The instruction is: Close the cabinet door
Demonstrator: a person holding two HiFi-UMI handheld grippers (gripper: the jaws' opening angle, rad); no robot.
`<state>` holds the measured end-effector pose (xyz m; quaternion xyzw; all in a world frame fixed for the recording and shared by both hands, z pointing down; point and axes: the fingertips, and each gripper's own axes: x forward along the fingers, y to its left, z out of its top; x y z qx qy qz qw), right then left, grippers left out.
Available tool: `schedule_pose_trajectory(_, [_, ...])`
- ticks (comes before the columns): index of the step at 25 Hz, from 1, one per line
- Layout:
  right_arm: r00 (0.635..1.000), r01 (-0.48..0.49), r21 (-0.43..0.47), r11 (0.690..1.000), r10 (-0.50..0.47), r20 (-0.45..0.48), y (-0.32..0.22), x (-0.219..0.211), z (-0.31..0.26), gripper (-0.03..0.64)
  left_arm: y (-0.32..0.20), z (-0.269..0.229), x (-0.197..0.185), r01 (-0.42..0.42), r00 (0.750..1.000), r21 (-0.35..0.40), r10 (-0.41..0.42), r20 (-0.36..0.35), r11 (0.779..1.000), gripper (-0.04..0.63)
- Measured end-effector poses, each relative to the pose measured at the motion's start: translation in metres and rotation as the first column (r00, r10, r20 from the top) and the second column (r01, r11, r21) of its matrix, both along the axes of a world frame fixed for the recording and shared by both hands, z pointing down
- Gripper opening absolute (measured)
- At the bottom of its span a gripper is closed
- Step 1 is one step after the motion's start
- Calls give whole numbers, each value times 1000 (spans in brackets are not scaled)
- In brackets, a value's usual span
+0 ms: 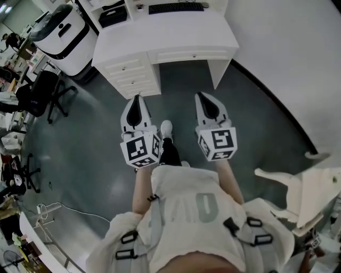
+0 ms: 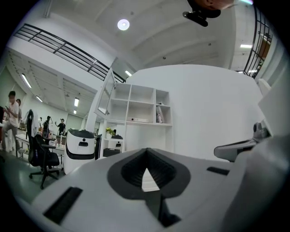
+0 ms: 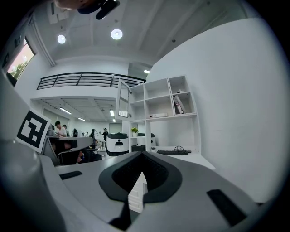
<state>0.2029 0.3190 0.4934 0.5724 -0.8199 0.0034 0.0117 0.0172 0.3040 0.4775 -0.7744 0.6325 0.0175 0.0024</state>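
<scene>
Now | cabinet door (image 3: 123,98) upright, long axis vertical | swung open leftward

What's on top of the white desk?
A black keyboard and a dark box sit on the desk. The shelves above hide its back part.

Grey-green floor (image 1: 96,160). Standing on it: white desk (image 1: 176,32) with drawers, white machine (image 1: 61,37), black office chair (image 1: 45,96), white chair (image 1: 298,192). Cable (image 1: 80,209) trails at lower left. Keyboard (image 1: 176,7) on desk top. Shelf unit (image 3: 161,106) over desk; books (image 3: 179,104) lean in one compartment.
</scene>
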Motion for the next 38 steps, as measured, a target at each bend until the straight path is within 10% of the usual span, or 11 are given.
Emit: schedule_pose_trajectory(38, [999, 36, -25, 999, -37, -30, -418, -119, -55, 3, -425, -51, -93, -43, 999, -12, 42, -33, 999, 5])
